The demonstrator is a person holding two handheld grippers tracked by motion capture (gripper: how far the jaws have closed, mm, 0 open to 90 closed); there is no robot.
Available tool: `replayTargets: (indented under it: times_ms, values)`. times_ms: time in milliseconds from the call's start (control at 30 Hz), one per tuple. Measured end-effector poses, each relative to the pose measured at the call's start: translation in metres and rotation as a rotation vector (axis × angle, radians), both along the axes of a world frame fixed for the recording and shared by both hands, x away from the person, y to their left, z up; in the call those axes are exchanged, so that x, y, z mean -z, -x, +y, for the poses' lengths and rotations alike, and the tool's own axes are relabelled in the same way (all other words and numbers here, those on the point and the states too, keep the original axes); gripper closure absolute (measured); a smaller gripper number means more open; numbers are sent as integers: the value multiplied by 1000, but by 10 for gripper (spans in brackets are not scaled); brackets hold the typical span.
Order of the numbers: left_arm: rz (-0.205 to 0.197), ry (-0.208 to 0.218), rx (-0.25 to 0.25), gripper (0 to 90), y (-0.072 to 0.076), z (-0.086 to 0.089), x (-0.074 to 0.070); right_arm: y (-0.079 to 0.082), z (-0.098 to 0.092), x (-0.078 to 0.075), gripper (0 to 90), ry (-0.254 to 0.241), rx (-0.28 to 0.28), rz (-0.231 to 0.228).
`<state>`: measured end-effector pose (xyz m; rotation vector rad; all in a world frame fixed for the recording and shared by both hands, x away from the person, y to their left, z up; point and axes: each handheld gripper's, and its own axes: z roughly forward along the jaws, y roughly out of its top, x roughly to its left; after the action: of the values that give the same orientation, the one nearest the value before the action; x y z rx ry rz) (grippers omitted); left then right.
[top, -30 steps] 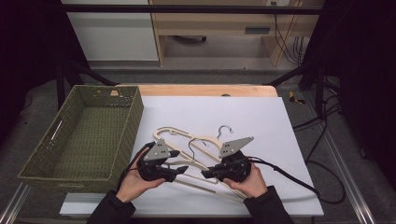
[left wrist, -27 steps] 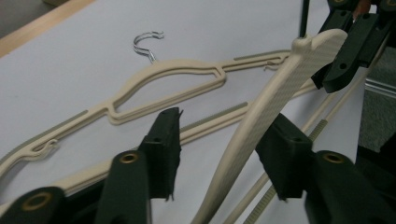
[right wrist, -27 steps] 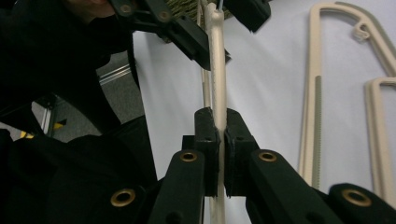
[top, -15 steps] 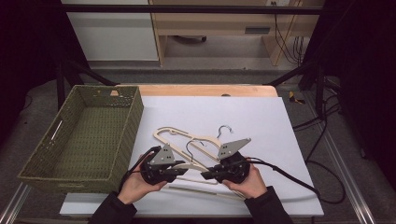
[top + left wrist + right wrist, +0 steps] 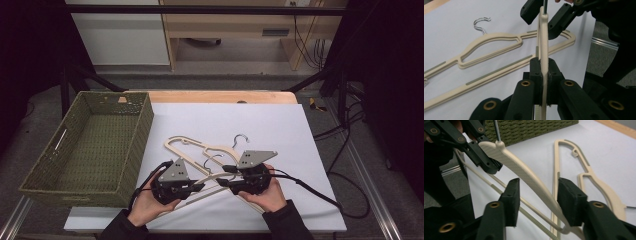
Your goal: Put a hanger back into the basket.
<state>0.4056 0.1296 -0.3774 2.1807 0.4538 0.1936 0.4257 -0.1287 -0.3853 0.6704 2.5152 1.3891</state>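
Note:
A cream hanger (image 5: 212,177) is held on edge just above the white table top (image 5: 280,125). My left gripper (image 5: 199,186) (image 5: 543,62) has just closed its jaws and is shut on one arm of that hanger (image 5: 544,47). My right gripper (image 5: 223,176) (image 5: 537,187) has just been opening. Its pads stand apart on either side of the hanger's arm (image 5: 524,180) without pressing on it. A second cream hanger (image 5: 187,145) (image 5: 491,42) lies flat on the table behind them.
A green woven basket (image 5: 132,145) stands at the table's left, close to my left hand (image 5: 145,207), and appears behind the left gripper (image 5: 481,155) in the right gripper view. Cables trail off the table's right side (image 5: 320,192). A metal rail (image 5: 380,210) borders the right edge.
The left hand has slid slightly toward the table's front edge. The right hand has stayed put.

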Motion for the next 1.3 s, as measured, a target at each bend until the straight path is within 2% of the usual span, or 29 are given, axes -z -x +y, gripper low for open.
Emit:
replayTargets:
  times_ms: [33, 67, 233, 367, 400, 533, 600, 667, 800, 933, 967, 1100, 1167, 1300]
  values:
    - [-1, 10, -13, 857, 0, 1, -1, 0, 0, 0, 496, 0, 0, 0]
    - [-9, 19, -40, 857, 0, 4, -3, 1, -3, -2, 426, -17, 22, -34]
    - [-22, 35, -103, 856, 0, 11, -8, 3, -12, -7, 281, -79, 87, -91]
    - [-40, 40, -147, 857, -1, 16, -11, 4, -20, -9, 239, -98, 119, -104]
    - [-45, 49, -173, 858, -1, 20, -13, 4, -25, -10, 222, -104, 138, -107]
    - [-52, 85, -209, 858, 0, 29, -21, 4, -36, -12, 192, -124, 172, -108]
    - [-60, 86, -215, 857, 1, 31, -24, 4, -38, -12, 180, -126, 182, -108]
    - [-84, 109, -236, 857, 5, 38, -35, 4, -45, -10, 148, -119, 220, -111]
    - [-96, 147, -248, 857, 9, 49, -49, 5, -56, -6, 124, -118, 273, -109]
    - [-110, 164, -255, 857, 11, 58, -59, 3, -68, -1, 112, -114, 316, -102]
    - [-118, 162, -254, 857, 9, 63, -67, 3, -71, 0, 111, -115, 328, -99]
    - [-124, 170, -255, 857, 1, 78, -84, 3, -80, 3, 101, -115, 354, -94]
    - [-127, 168, -258, 857, -2, 82, -89, 3, -82, 3, 101, -117, 364, -95]
    - [-132, 174, -294, 857, -13, 104, -106, 5, -90, 4, 95, -122, 385, -97]
